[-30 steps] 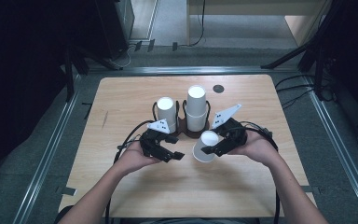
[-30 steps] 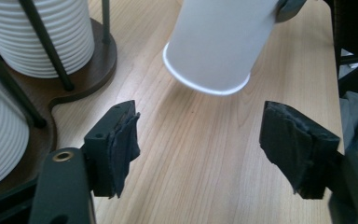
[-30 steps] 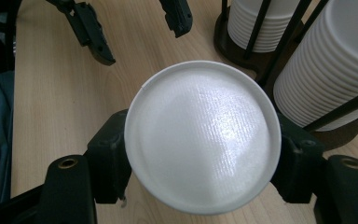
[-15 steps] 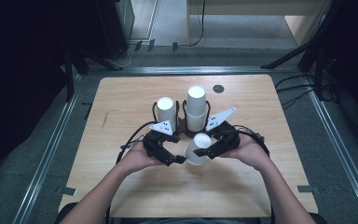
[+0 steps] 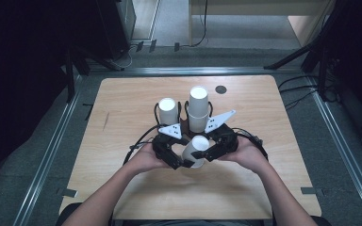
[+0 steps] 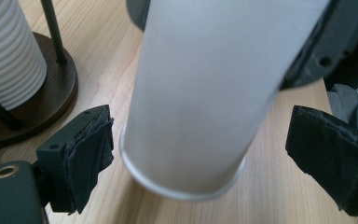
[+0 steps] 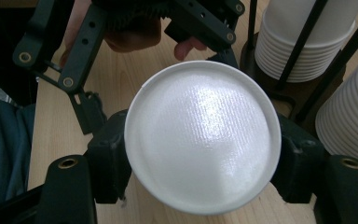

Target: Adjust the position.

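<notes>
The right gripper (image 5: 206, 154) pinches a white paper cup (image 5: 194, 150), held above the table (image 5: 122, 94) near its front edge. The left gripper (image 6: 205, 154) has just been opening; its jaws stand spread around the cup without touching it. The cup looks light and easily crushed, so it is better gripped gently at the stiffer rim.

Your high view overhead facing the table (image 5: 122, 108); both gripper views close on the same paper cup (image 5: 194, 150).
</notes>
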The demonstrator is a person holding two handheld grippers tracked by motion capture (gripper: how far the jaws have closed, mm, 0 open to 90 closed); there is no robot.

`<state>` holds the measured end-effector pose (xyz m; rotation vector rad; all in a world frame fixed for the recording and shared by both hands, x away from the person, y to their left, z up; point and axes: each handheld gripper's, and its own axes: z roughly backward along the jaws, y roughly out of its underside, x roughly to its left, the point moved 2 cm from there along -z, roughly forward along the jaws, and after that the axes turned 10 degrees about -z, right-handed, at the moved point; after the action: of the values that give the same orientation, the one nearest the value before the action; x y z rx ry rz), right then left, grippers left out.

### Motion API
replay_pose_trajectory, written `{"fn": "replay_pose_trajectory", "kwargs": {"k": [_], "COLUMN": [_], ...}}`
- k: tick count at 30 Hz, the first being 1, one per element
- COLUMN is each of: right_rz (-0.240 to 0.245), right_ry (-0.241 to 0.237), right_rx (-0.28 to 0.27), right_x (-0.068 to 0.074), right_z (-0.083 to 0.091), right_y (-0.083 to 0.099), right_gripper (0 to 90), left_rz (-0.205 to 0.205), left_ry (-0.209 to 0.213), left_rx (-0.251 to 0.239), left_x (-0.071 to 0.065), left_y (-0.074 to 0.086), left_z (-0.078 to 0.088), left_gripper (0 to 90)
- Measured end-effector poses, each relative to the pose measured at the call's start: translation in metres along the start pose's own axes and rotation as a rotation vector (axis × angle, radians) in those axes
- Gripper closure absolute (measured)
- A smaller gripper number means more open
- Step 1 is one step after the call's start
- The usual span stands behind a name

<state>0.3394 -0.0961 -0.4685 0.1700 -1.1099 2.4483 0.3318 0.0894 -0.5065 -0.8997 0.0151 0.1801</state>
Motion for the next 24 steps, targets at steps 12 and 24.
{"fn": "replay_pose_trajectory", "kwargs": {"k": [12,24], "right_rz": [-0.016,-0.059], "right_ry": [-0.070,-0.077], "right_rx": [-0.072,-0.042], "right_x": [0.0062,0.0021], "right_z": [0.0064,0.0074], "right_y": [-0.0077,-0.0064], "right_gripper": [32.8,28.9], "left_rz": [-0.038,-0.041], "left_ry": [0.002,0.001], "left_rx": [-0.047,-0.002], "left_x": [-0.0047,-0.0044], "left_y": [-0.0028,-0.0050], "left_z": [0.0006,0.0040], "left_gripper": [16.4,29.5]}}
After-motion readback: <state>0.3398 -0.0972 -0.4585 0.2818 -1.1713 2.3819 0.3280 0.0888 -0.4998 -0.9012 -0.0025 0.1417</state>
